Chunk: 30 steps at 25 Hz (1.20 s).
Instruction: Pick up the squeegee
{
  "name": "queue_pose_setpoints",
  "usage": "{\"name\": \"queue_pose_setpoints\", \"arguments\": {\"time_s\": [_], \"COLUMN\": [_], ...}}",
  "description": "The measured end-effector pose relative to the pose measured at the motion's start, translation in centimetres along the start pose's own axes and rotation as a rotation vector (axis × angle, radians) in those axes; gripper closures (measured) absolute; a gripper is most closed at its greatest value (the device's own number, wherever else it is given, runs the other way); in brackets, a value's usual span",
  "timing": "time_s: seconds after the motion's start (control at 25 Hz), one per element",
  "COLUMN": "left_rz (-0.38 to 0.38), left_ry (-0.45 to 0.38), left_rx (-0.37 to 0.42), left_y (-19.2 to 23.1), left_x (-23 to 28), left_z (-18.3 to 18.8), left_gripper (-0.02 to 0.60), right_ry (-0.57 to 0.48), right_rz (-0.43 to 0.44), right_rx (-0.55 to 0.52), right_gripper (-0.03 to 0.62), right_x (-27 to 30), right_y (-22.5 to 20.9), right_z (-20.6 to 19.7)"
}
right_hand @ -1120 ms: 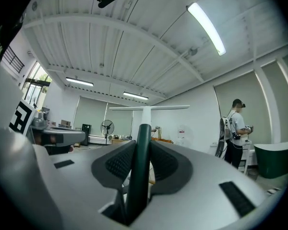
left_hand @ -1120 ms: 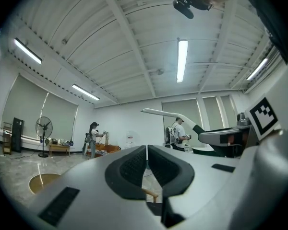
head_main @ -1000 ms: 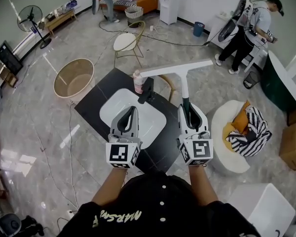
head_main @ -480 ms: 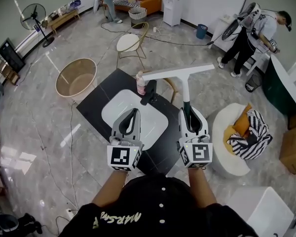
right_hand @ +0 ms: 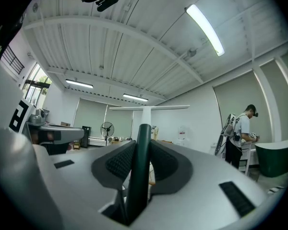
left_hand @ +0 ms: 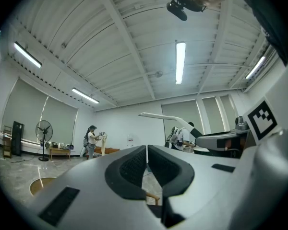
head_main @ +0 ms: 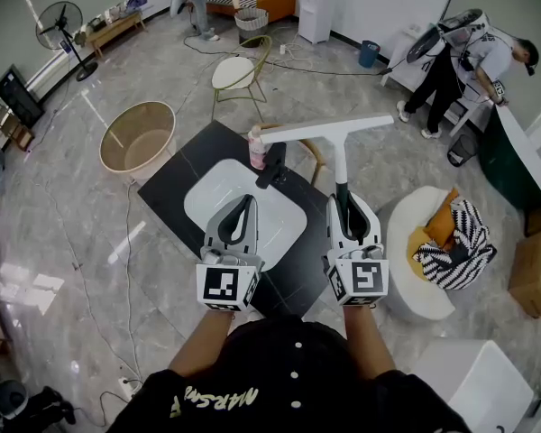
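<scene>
Two grippers: the left gripper (head_main: 243,202) and the right gripper (head_main: 345,195) are held side by side, near each other but apart, above a black counter (head_main: 173,186).
Right gripper: its jaws are closed on the dark handle of the squeegee (head_main: 339,156), with the pads (right_hand: 117,162) pressed against it from both sides.
Squeegee: it is held in the air by the right gripper alone; its white shaft is pointed away from the person, and its long white blade is set crosswise at the far end.
Left gripper: its jaws are brought together and nothing is held between them.
Counter: a white basin (head_main: 212,197) is set into it; a black tap (head_main: 270,165) and a pink bottle (head_main: 256,147) are seen at its far edge.
Floor: a round tub (head_main: 137,138) is seen left of the counter, and a chair (head_main: 234,75) beyond it.
</scene>
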<state>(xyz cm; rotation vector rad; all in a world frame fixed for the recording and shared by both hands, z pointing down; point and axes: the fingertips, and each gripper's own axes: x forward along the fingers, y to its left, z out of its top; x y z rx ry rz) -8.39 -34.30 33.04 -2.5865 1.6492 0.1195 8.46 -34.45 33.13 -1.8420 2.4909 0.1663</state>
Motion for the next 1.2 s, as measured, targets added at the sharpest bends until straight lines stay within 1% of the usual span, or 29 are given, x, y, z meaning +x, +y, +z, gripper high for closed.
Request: {"name": "queue_pose_setpoints", "arguments": {"time_s": [0.92, 1.2], "left_rz": [0.006, 0.006], "left_ry": [-0.009, -0.004], "left_rx": [0.007, 0.006], "left_y": [-0.69, -0.47], "left_x": [-0.28, -0.08], "left_z": [0.48, 0.10], "left_gripper": [0.563, 0.563], "right_ry": [-0.011, -0.009], "right_rz": [0.009, 0.011], "right_rx": [0.004, 0.006], "right_gripper": [0.505, 0.505], "right_x": [-0.36, 0.00], "right_y": [-0.12, 0.02], "right_z": [0.47, 0.17]}}
